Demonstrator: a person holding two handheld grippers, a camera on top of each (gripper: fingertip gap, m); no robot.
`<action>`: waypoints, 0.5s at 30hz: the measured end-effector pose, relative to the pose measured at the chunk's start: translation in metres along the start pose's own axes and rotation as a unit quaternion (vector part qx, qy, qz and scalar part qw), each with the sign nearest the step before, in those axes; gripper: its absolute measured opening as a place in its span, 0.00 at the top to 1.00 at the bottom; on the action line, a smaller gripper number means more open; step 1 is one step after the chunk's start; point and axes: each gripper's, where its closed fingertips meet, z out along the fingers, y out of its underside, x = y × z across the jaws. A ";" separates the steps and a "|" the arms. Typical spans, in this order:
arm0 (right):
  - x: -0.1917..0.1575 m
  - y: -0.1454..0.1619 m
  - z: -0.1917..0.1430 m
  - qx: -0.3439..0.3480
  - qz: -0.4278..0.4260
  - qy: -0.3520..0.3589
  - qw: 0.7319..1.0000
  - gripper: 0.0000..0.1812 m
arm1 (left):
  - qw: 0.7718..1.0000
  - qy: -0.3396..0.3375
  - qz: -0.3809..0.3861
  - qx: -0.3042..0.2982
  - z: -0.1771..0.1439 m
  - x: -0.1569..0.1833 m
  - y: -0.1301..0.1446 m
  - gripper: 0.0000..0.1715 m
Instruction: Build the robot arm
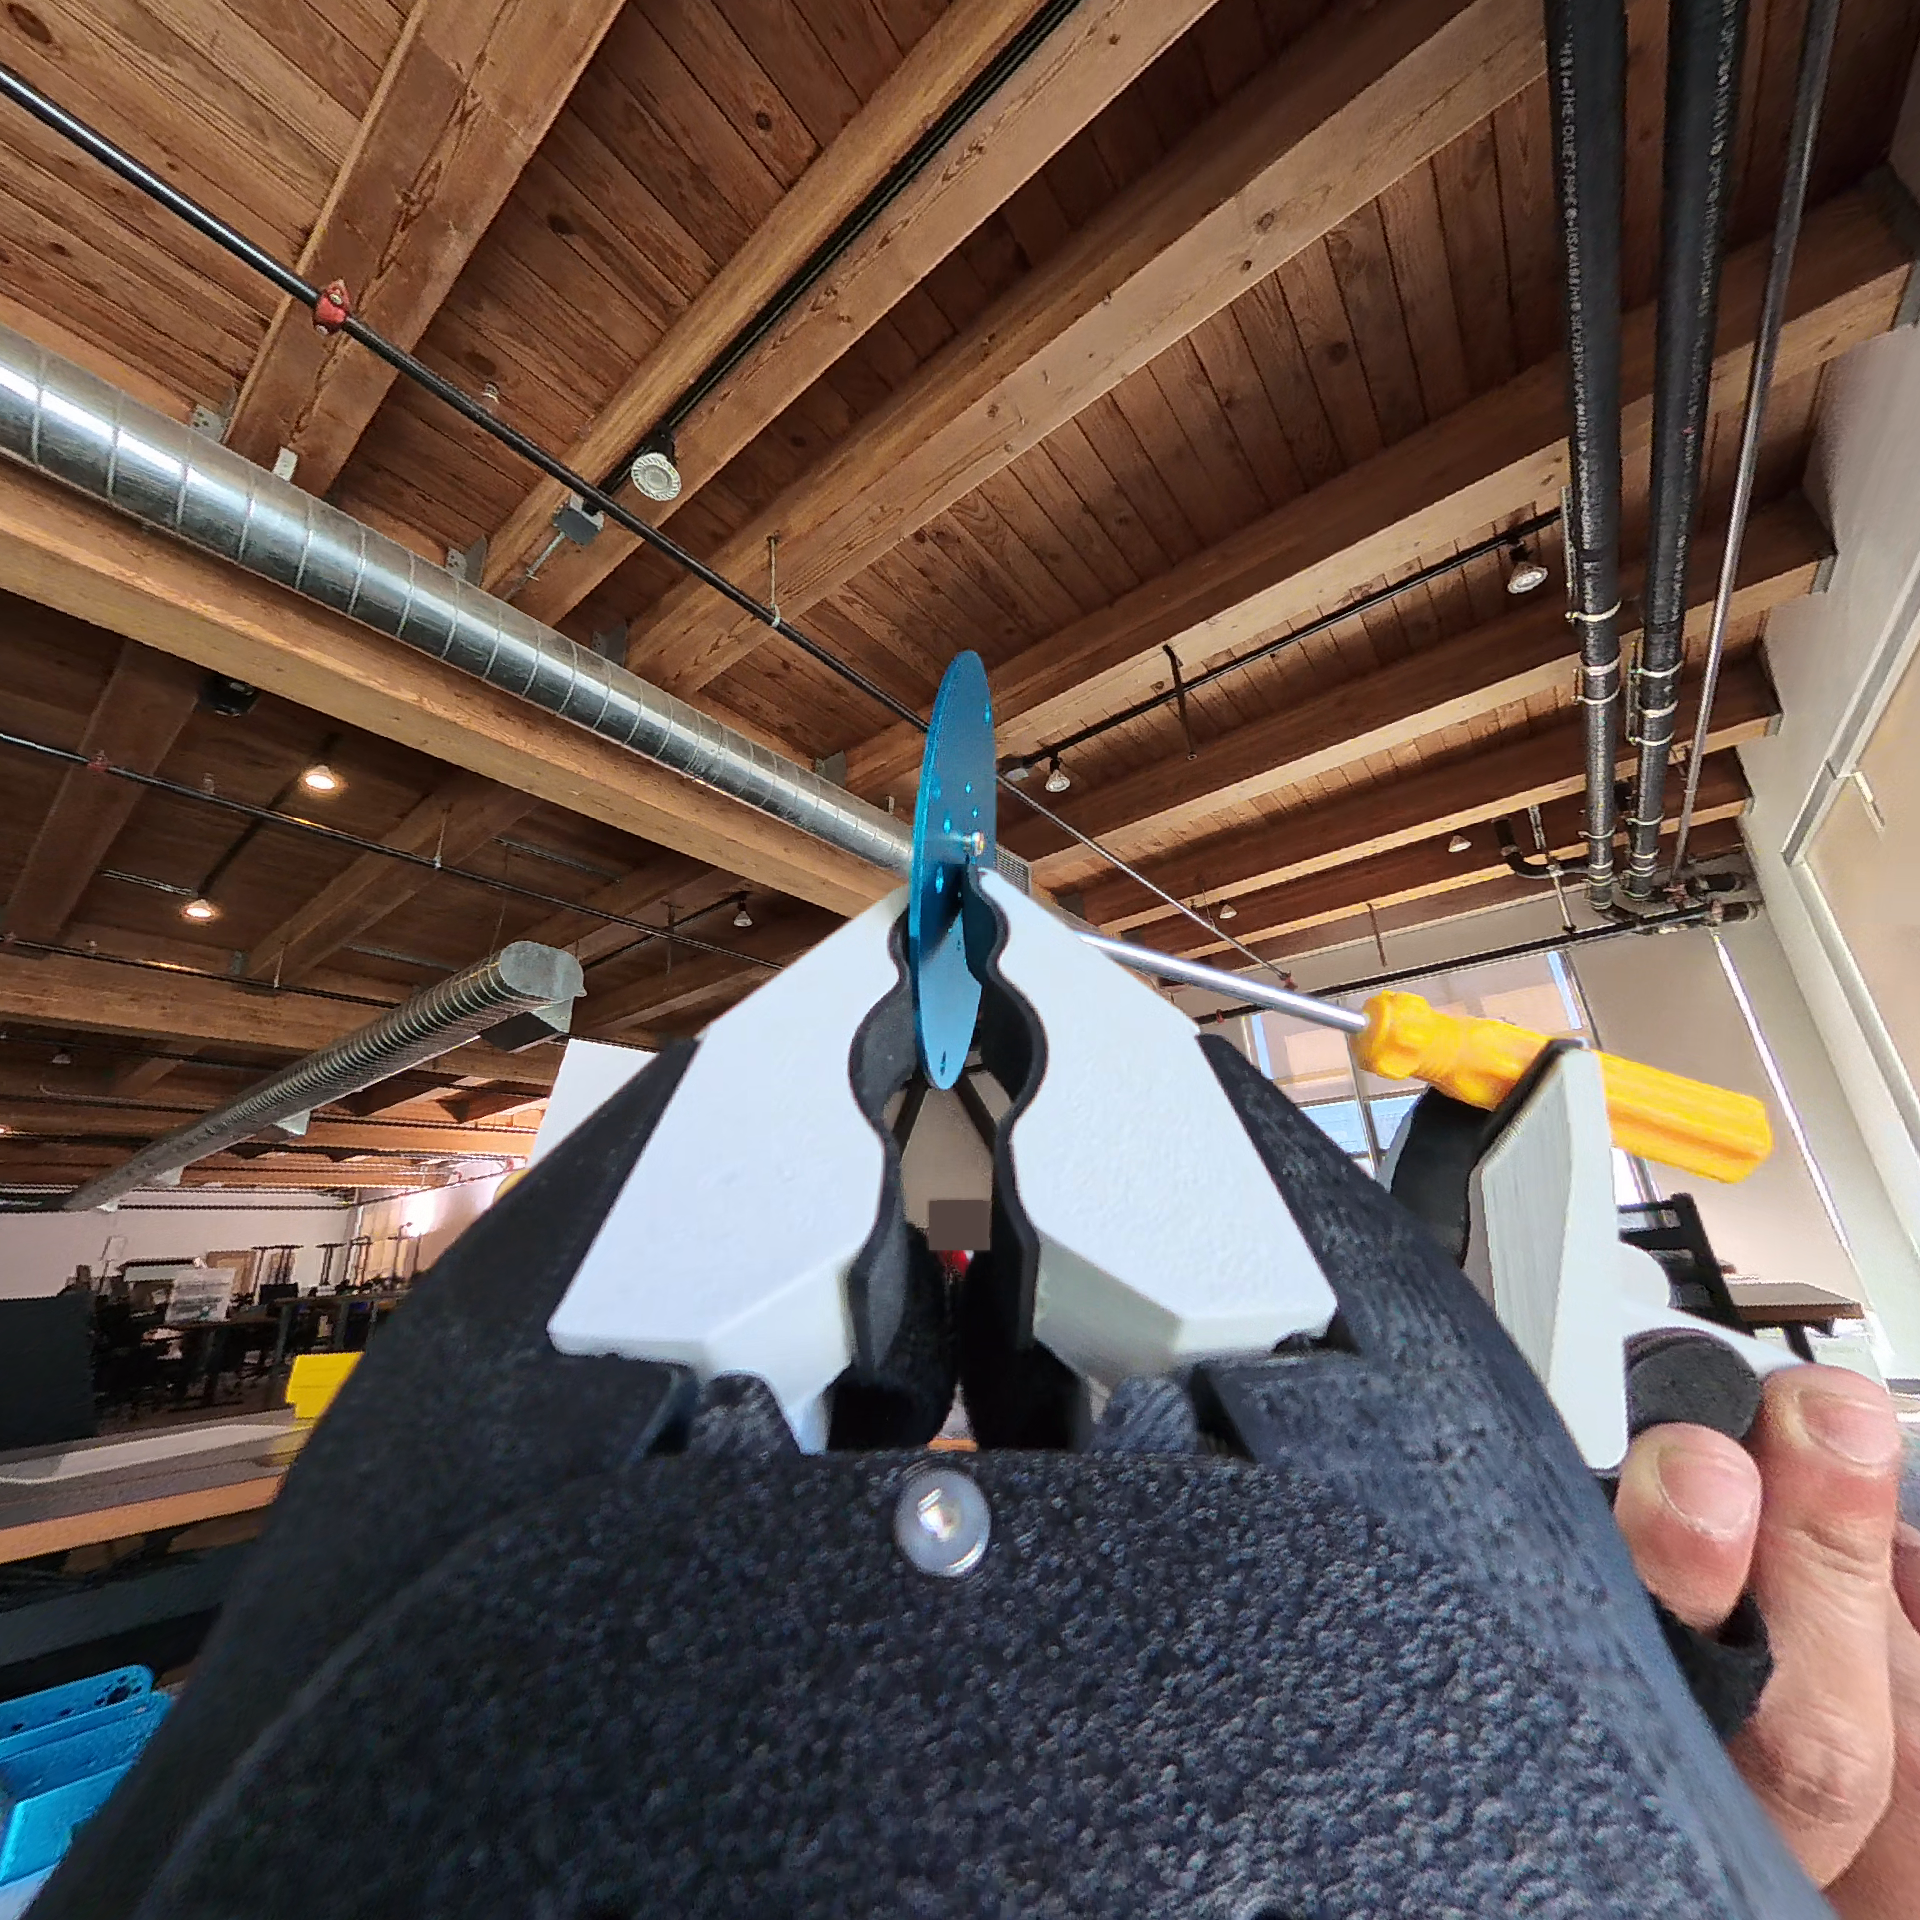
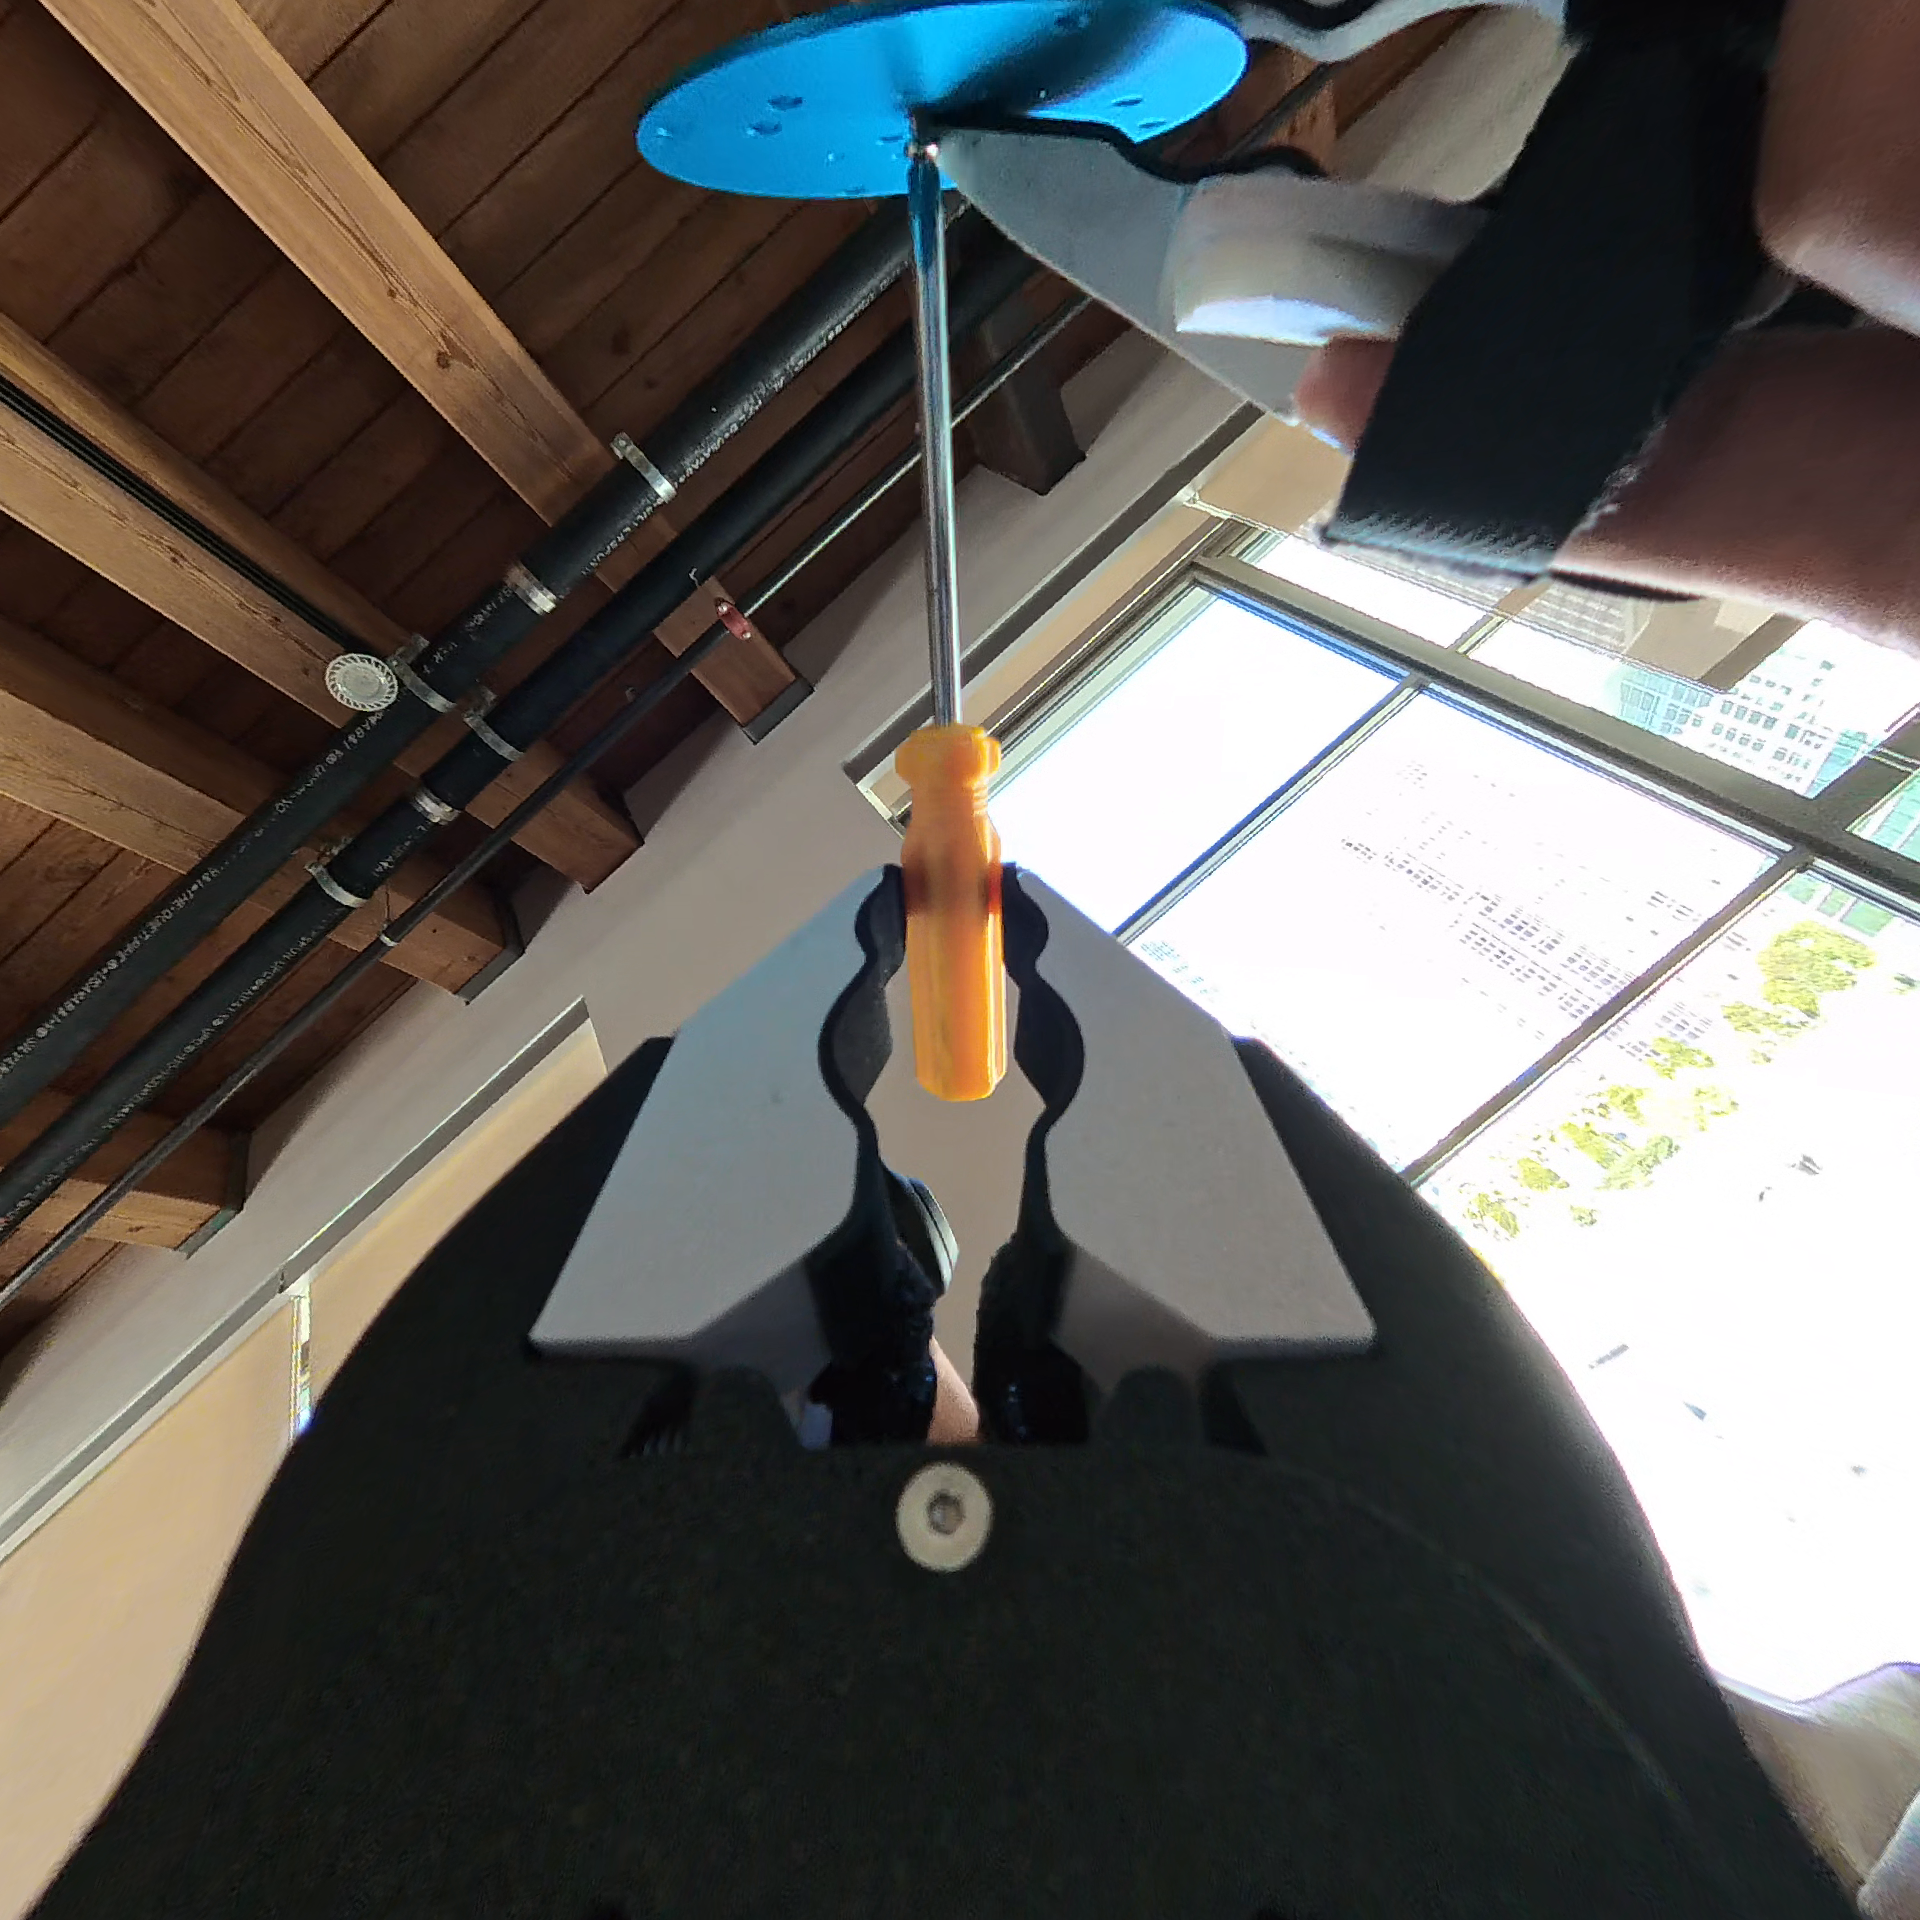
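Left tongs grip tightly a blue disc; right tongs clamp an orange screwdriver, tip on the disc's screw.

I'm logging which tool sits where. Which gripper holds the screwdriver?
The right gripper clamps the orange screwdriver by its handle; the left gripper pinches the blue disc instead.

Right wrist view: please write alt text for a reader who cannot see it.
The right gripper clamps an orange-handled screwdriver, whose tip meets a small screw on a blue perforated disc held by the left gripper. Behind are wooden ceiling beams, black pipes and a bright window.
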 end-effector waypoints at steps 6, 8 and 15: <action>0.000 -0.003 -0.006 0.011 -0.004 0.003 1.000 0.91 | 1.000 -0.009 0.004 -0.007 -0.001 -0.003 0.003 0.97; -0.001 -0.003 -0.007 0.011 -0.004 0.001 1.000 0.91 | 1.000 -0.013 0.006 -0.008 -0.001 -0.005 0.005 0.97; 0.010 -0.004 -0.014 0.013 -0.007 0.034 0.999 0.91 | 0.999 -0.025 0.018 -0.023 -0.001 -0.008 0.009 0.97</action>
